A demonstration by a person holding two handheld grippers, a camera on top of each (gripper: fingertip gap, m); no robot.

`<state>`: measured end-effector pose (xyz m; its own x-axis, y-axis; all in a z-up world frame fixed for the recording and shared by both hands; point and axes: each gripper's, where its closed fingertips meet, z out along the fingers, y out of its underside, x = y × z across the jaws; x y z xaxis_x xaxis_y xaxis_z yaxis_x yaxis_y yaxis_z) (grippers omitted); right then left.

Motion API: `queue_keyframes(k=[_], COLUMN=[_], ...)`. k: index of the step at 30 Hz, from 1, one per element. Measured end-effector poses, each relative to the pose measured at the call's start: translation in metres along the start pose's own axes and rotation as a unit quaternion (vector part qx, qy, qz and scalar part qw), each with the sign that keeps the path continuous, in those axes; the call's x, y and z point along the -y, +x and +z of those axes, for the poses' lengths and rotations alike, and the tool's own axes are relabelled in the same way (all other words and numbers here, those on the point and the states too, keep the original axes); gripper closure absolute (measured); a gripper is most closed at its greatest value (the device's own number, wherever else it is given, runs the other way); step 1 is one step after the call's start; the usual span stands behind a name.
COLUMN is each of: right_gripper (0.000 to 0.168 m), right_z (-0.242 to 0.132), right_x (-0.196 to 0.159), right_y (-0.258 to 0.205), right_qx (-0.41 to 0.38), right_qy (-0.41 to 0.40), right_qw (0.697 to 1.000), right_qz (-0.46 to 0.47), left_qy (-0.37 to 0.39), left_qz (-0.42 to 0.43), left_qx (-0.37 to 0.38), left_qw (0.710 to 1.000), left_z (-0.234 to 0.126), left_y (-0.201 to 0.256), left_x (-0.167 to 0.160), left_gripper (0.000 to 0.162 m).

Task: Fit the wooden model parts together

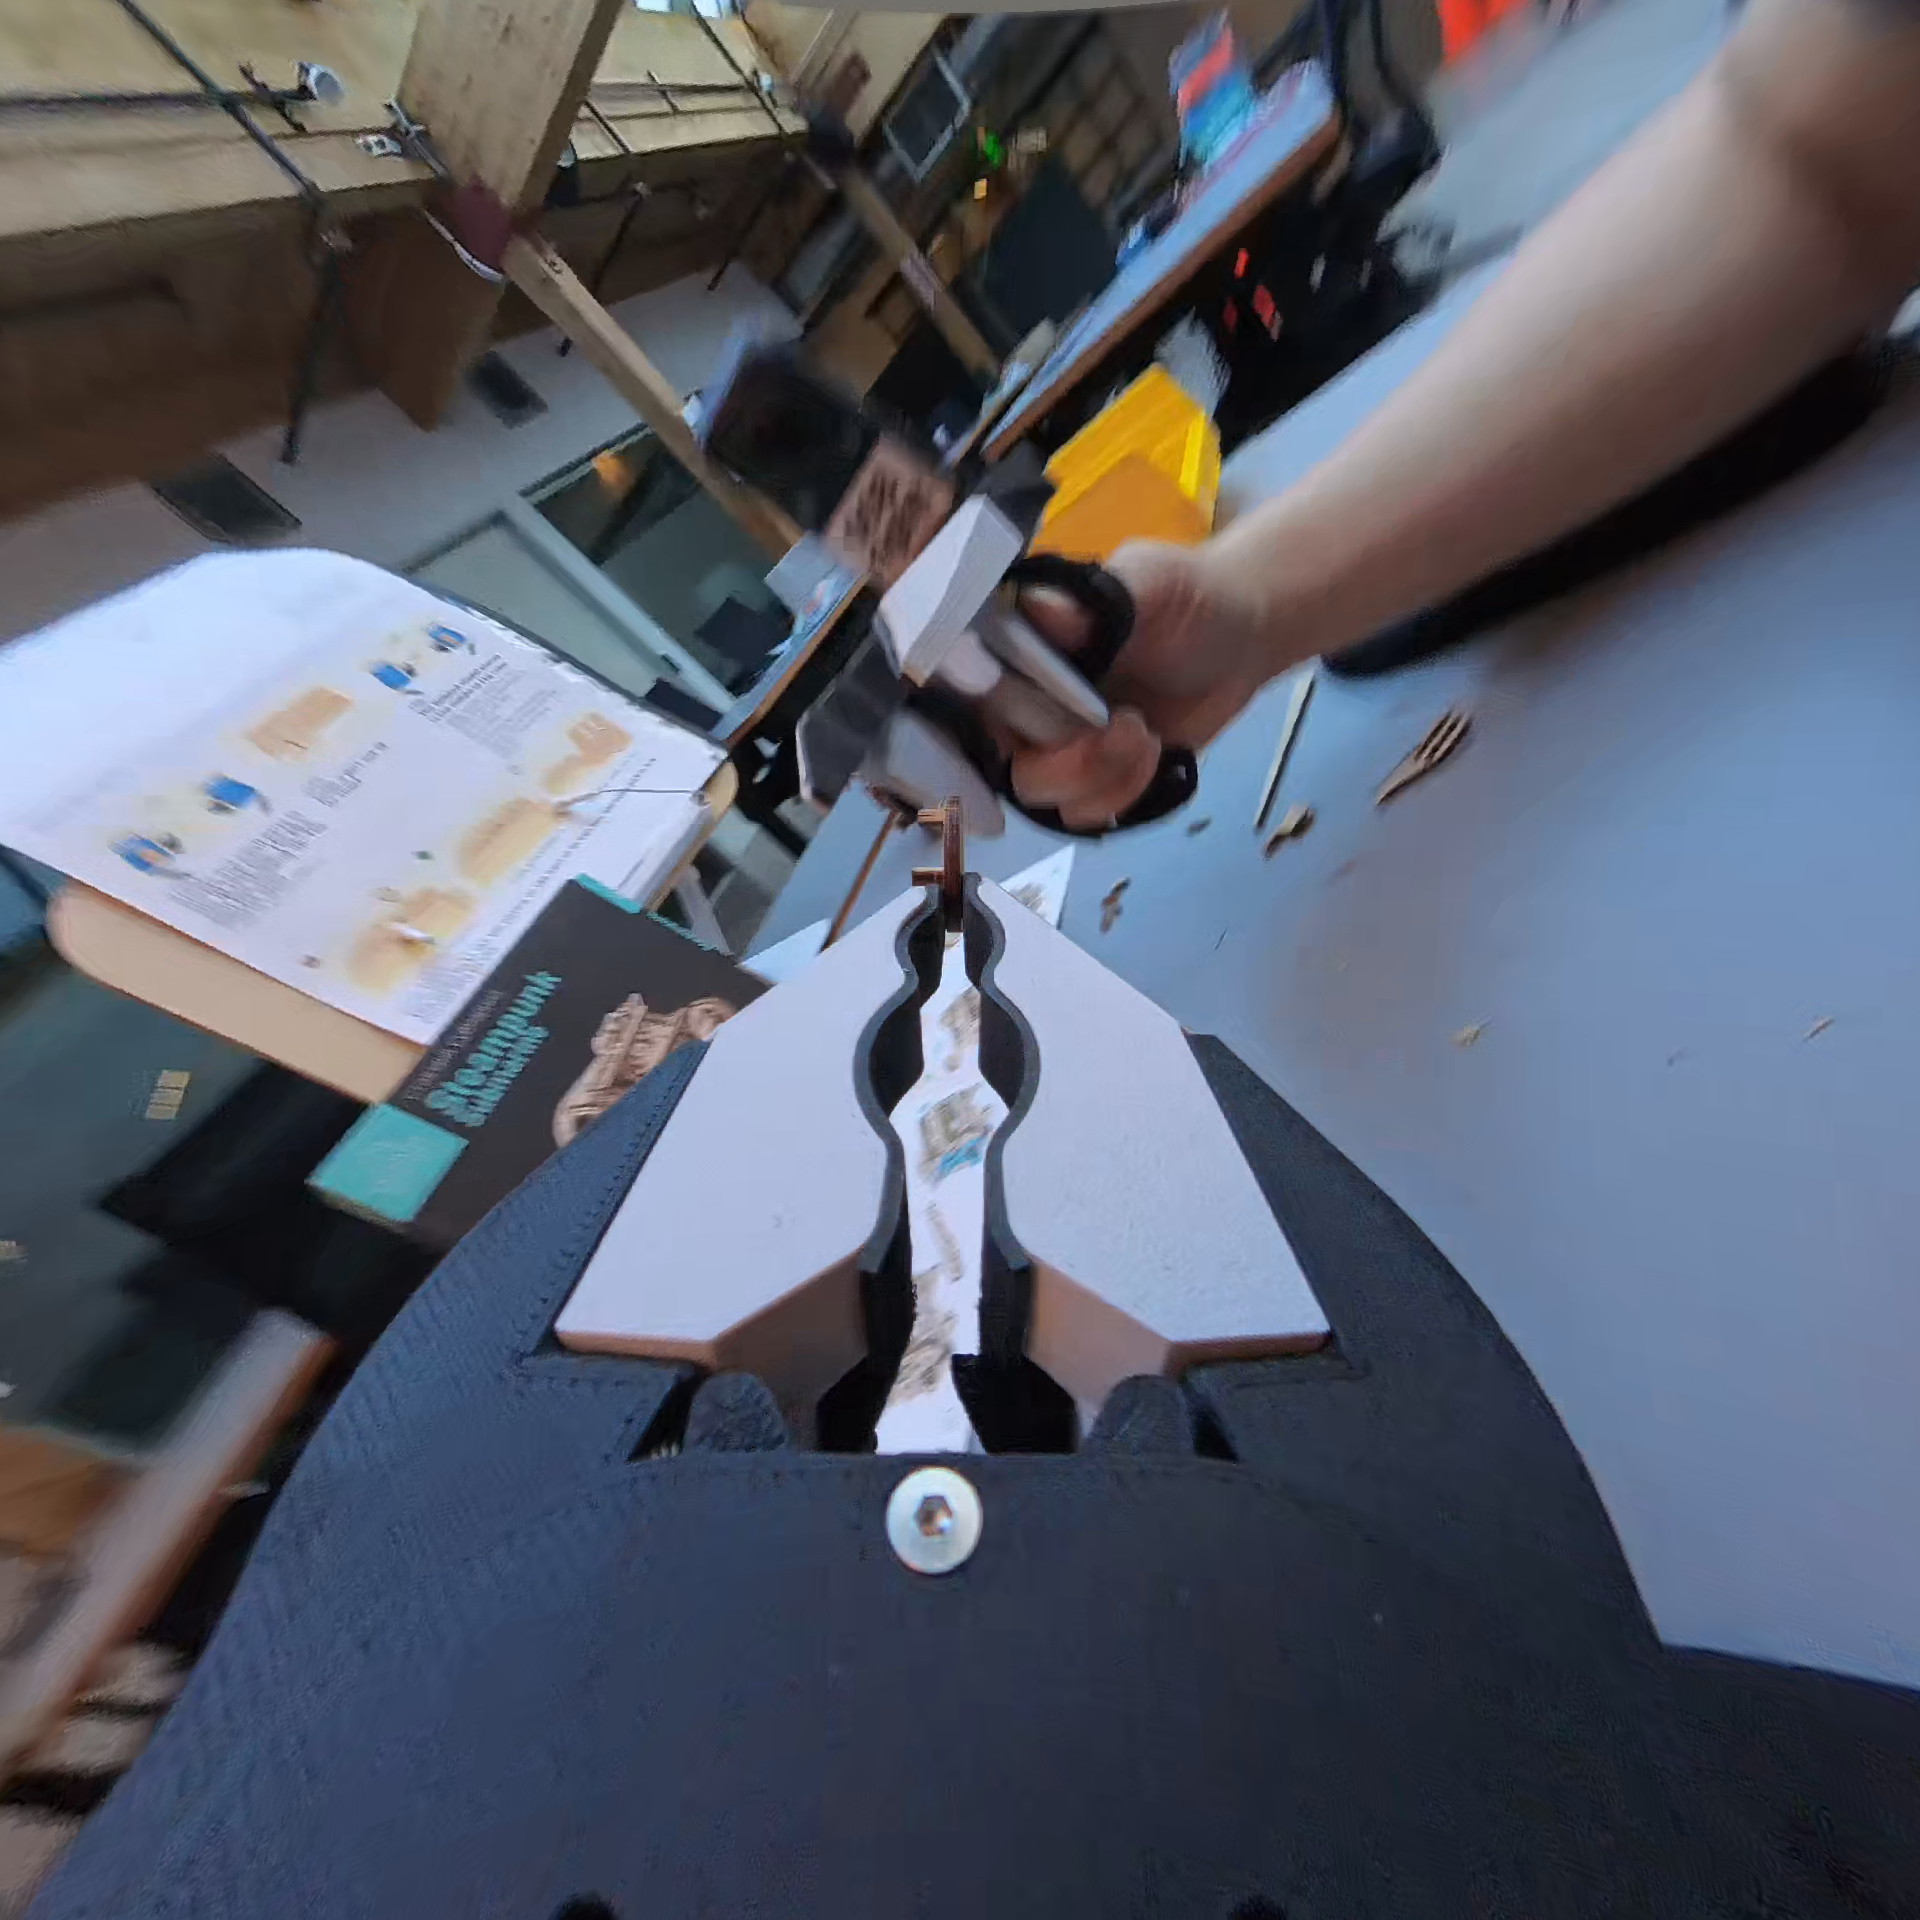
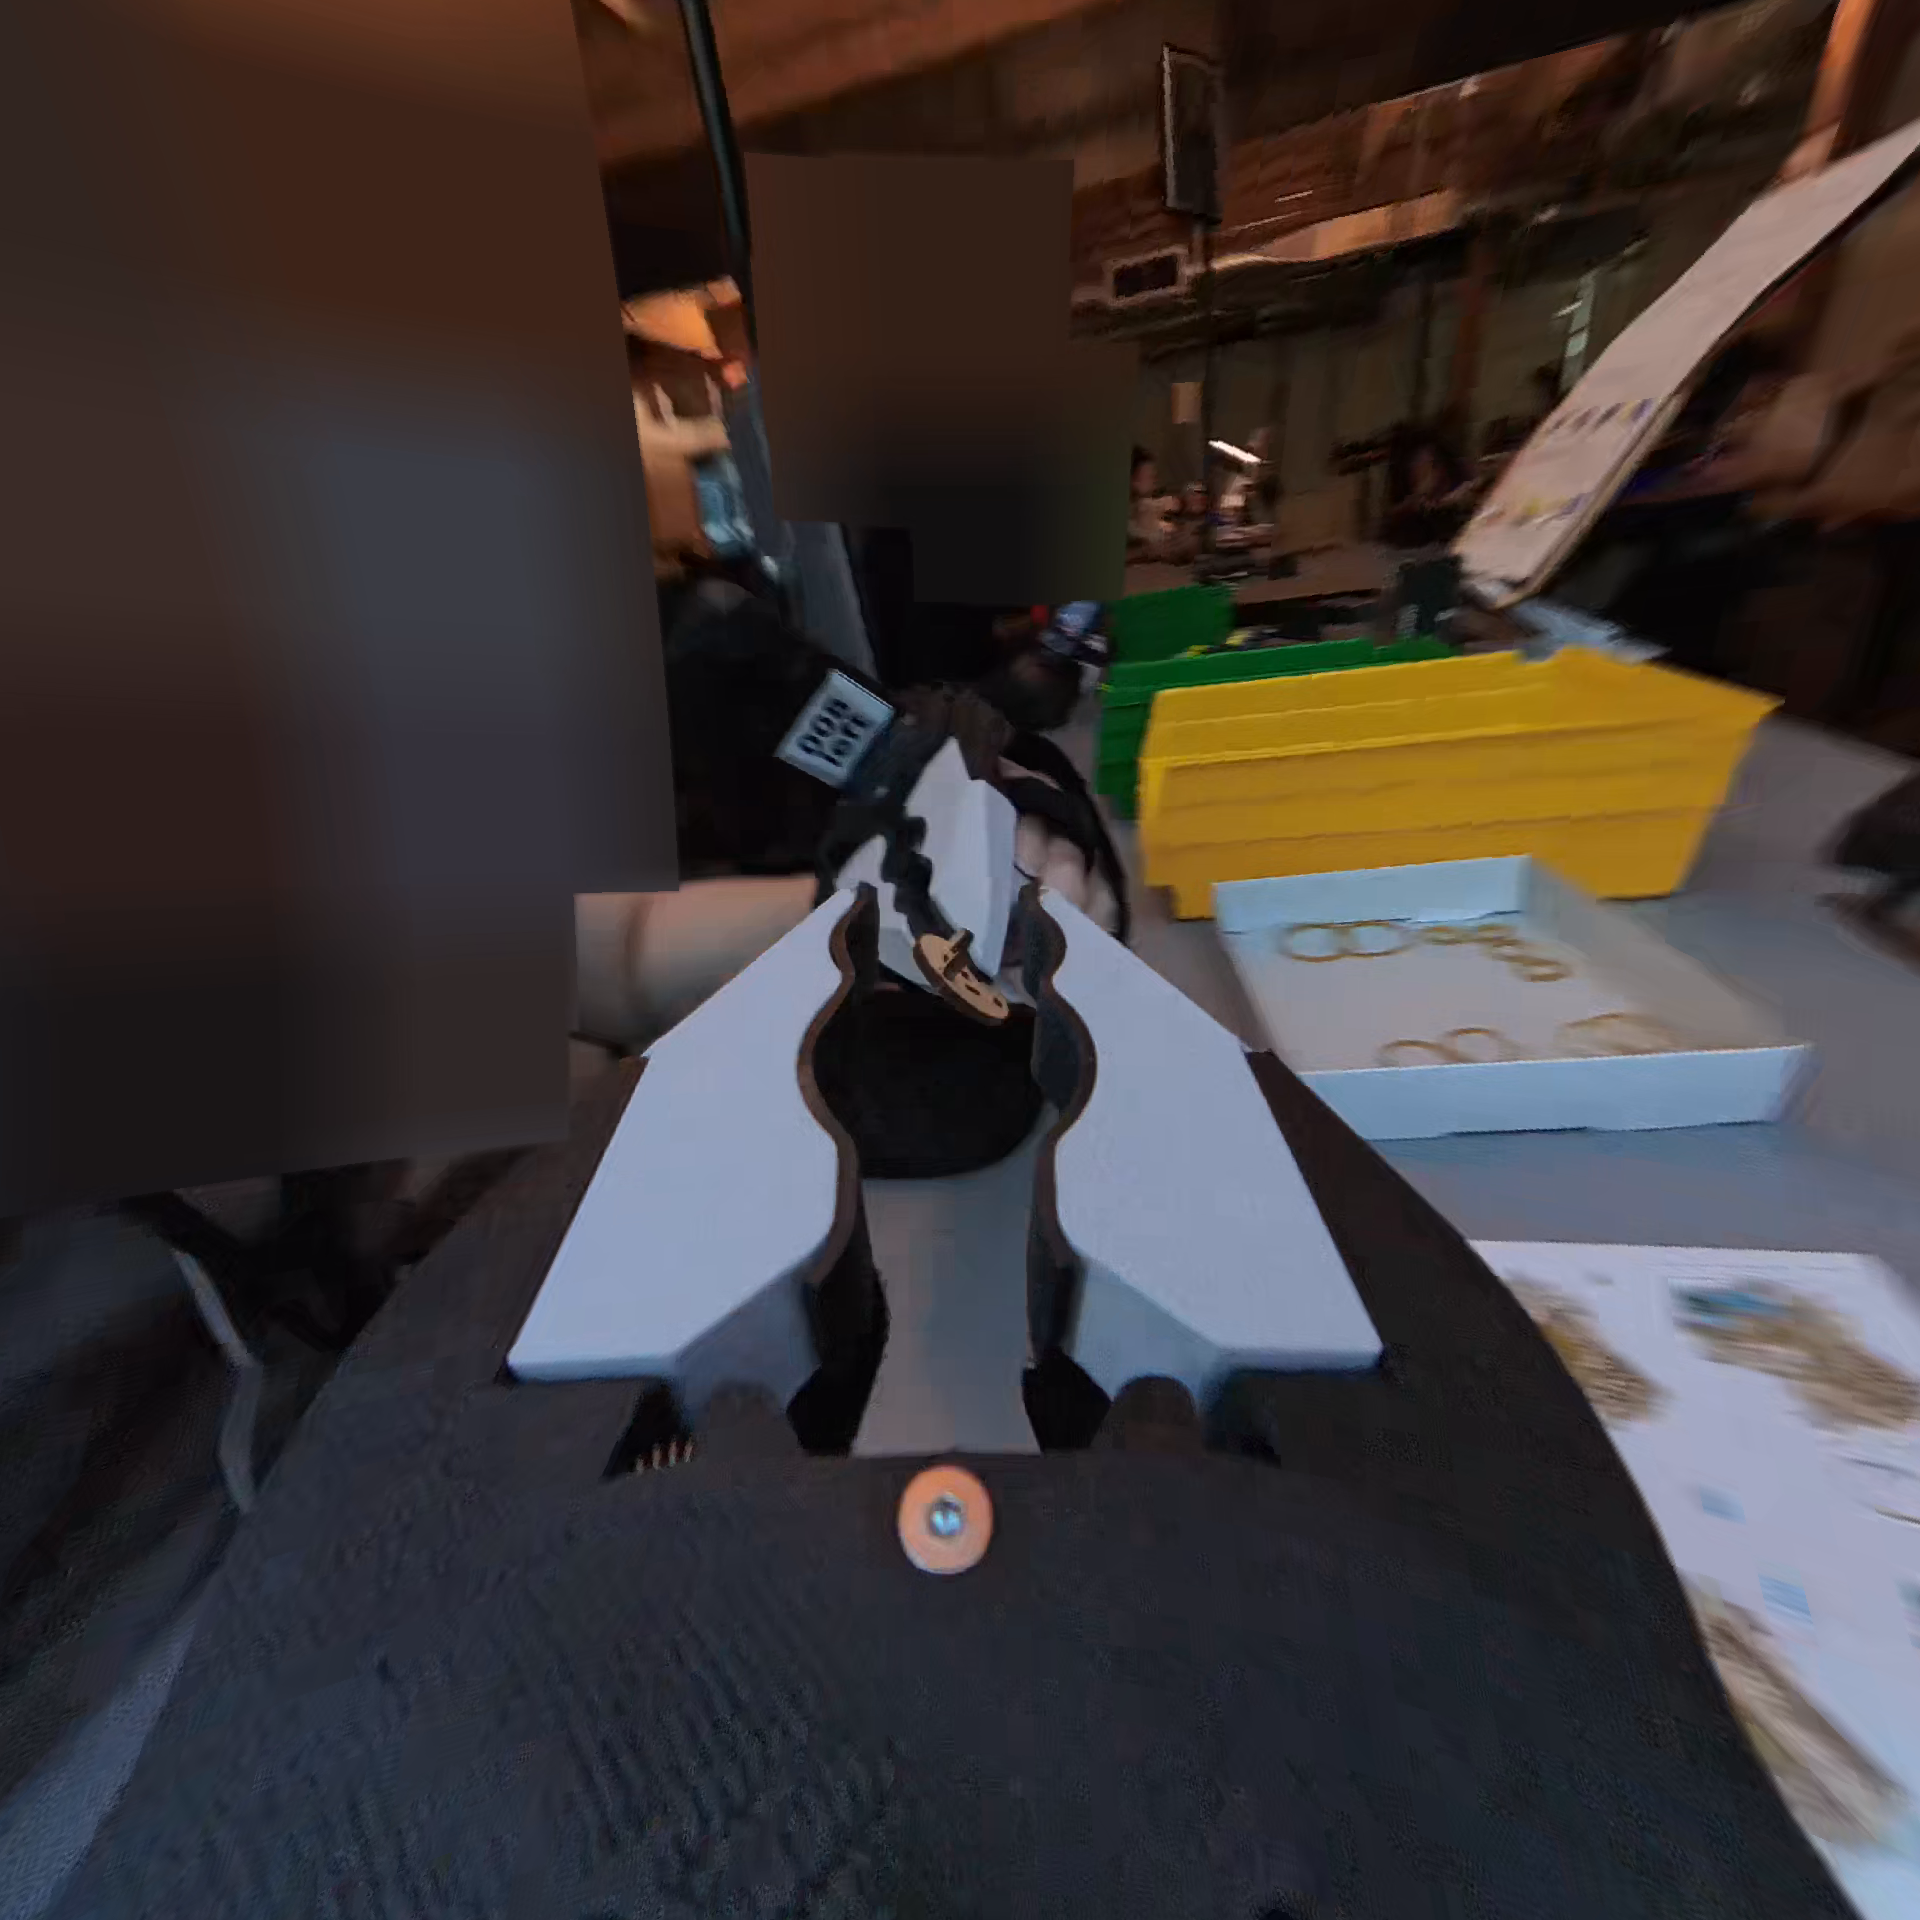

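My left gripper (image 1: 948, 899) is shut on a small wooden part (image 1: 950, 847), which sticks up from its tips edge-on. In the right wrist view the same part is a small round wooden piece with holes (image 2: 963, 974), held at the tips of the left gripper (image 2: 951, 948). My right gripper (image 2: 948, 914) is open. The part sits between its two tips and I cannot tell whether it touches them. In the left wrist view a hand holds the right gripper, whose white fingers (image 1: 951, 592) are blurred just beyond the part.
A grey table (image 1: 1558, 1039) carries wooden scraps (image 1: 1423, 748). An instruction sheet on a board (image 1: 312, 769) and a black box (image 1: 499, 1070) lie to the left. A yellow bin (image 2: 1434, 790), a green bin (image 2: 1195, 644), a white tray (image 2: 1538, 1091) of wooden rings and a printed sheet (image 2: 1714, 1455) are to the right.
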<state>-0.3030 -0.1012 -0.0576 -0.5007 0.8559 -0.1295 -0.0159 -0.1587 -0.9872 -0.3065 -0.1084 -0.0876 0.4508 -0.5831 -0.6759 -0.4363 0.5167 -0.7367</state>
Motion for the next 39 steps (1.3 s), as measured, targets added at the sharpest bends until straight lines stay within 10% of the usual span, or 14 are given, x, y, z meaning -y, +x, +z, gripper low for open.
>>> queue_keyframes(k=[6,14,39], right_gripper=[0.165,0.162,0.168], right_z=[-0.008,-0.01,-0.008], right_x=[-0.027,-0.024,-0.039], right_y=[-0.012,0.006,0.005], right_qx=[-0.151,-0.173,-0.168], right_qy=[-0.158,-0.125,-0.182], right_qw=[0.922,0.968,0.955], right_qz=[-0.32,-0.133,-0.161], left_qy=[-0.08,-0.099,-0.101], left_qz=[0.163,0.249,0.278], left_qx=[0.039,0.073,0.055], left_qw=[0.983,0.961,0.954], left_z=[0.008,0.007,0.01], left_y=[0.005,0.001,0.01], left_x=[-0.02,-0.017,-0.017], left_gripper=[0.161,0.161,0.161])
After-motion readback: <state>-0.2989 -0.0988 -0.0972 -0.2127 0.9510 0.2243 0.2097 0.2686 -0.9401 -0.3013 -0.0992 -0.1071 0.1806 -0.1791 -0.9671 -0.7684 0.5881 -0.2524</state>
